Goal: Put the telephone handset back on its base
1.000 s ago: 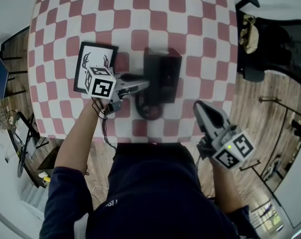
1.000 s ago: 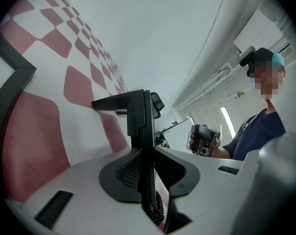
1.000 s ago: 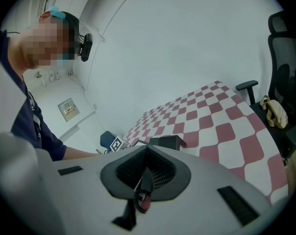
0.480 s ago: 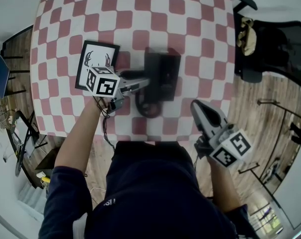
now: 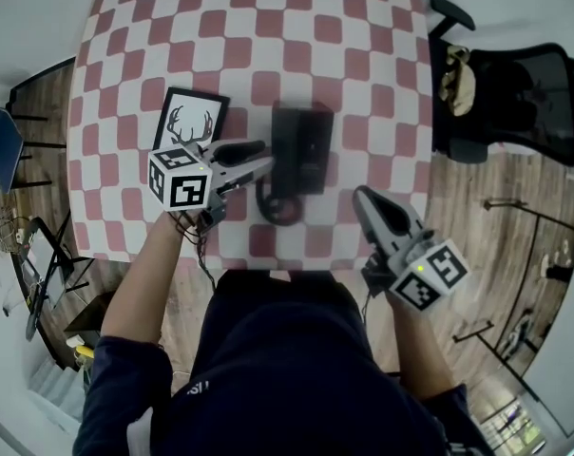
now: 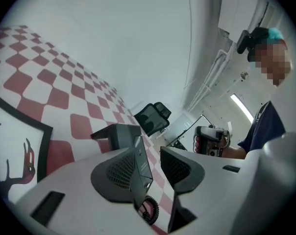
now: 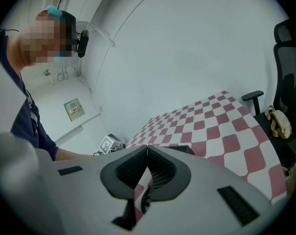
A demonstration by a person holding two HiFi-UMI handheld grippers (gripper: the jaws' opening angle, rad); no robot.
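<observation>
My left gripper (image 5: 260, 156) is just left of the telephone base (image 5: 315, 150), with its jaws opening and nothing pressed between the pads. The handset (image 5: 287, 148) seems to me already lying along the left half of the base, its coiled cord (image 5: 279, 209) looped at the near side of the base, and my right gripper (image 5: 363, 198) waits near the front-right corner of the base, jaws closed together and empty. I judge the handset light, stiff and of smooth plastic that can slip, so for any correction I would take it across the narrow middle, minding the springy cord that may pull it
</observation>
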